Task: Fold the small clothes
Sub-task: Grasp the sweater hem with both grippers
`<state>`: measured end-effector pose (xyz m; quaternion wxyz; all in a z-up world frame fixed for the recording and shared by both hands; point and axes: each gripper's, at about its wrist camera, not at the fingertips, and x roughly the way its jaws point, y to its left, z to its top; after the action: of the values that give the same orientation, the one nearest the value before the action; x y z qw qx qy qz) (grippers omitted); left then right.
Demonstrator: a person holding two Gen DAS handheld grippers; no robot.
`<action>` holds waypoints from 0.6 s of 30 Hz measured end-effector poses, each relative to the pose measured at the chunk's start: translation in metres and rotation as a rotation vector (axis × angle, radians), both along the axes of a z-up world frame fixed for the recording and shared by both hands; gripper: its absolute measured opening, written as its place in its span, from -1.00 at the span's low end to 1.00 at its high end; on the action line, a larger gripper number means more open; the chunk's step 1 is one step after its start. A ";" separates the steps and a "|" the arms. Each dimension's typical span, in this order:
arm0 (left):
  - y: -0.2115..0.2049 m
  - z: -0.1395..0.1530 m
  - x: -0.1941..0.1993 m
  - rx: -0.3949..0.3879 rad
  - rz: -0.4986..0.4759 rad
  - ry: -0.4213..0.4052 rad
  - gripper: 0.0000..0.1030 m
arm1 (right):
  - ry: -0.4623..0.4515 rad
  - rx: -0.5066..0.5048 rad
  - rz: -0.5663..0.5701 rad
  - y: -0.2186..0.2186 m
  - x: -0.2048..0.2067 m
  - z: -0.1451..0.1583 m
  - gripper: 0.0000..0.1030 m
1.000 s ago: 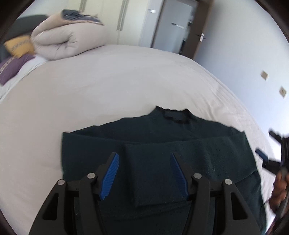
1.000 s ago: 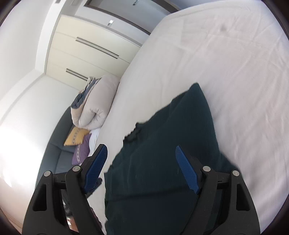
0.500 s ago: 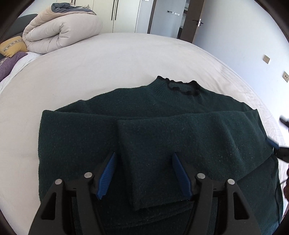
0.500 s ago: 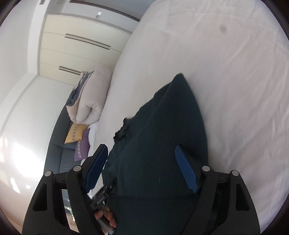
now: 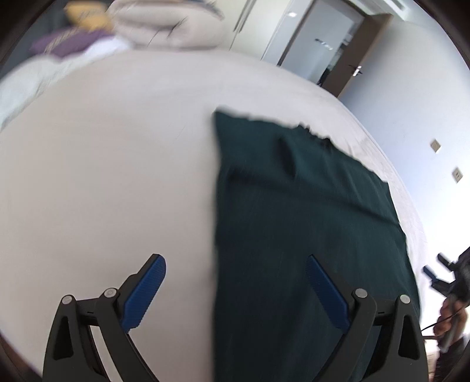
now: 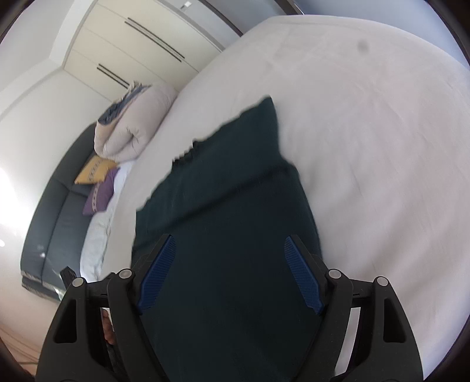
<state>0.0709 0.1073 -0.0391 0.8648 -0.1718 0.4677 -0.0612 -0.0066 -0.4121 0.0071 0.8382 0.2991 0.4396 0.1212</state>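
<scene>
- Left wrist view: the left gripper (image 5: 235,291) has its blue pads spread wide with nothing between them; the left pad hangs over bare sheet and the right pad over dark cloth.
- The sweater (image 5: 299,223), dark green, lies flat on the bed (image 5: 111,164), filling the picture from the centre toward 5 o'clock. Its straight left edge runs from just above centre down toward 6 o'clock, passing between the two pads.
- The sweater's collar, with a dark frilled rim, sits at its far edge, around 1 o'clock. The picture is smeared, so finer folds are hard to read.
- At 4 o'clock, on the rim of the picture, the right gripper (image 5: 440,274) shows beside the sweater's right edge, with a hand (image 5: 449,318) just below it.
- A rolled duvet (image 5: 176,26) and a purple cushion (image 5: 70,44) lie at the far end, around 11 o'clock; a door (image 5: 329,44) stands at 1 o'clock.
- Right wrist view: the right gripper (image 6: 230,274) also stands wide apart and clasps nothing; both pads hang above the sweater (image 6: 223,223).
- The sweater runs from the centre down to 6 o'clock, with its collar near 11 o'clock of centre and a folded band crossing it just past the pads.
- White bed sheet (image 6: 367,132) fills the side from 1 to 4 o'clock.
- The duvet (image 6: 132,129), a yellow cushion (image 6: 94,170), the purple cushion (image 6: 100,194) and a dark sofa (image 6: 55,229) sit toward 9 and 10 o'clock; a wardrobe (image 6: 141,44) stands at 11 o'clock.
</scene>
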 end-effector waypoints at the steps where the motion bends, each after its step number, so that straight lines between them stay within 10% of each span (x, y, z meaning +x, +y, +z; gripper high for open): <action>1: 0.005 -0.005 -0.010 -0.029 -0.004 0.022 0.88 | 0.022 -0.002 0.001 -0.002 -0.015 -0.006 0.48; 18: -0.015 -0.026 -0.100 -0.112 -0.184 0.131 0.51 | 0.121 0.042 0.006 -0.027 -0.137 -0.036 0.48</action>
<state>-0.0290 0.0928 -0.0651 0.8123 -0.1796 0.5328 -0.1548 -0.1438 -0.4394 -0.0287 0.8034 0.3219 0.4877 0.1145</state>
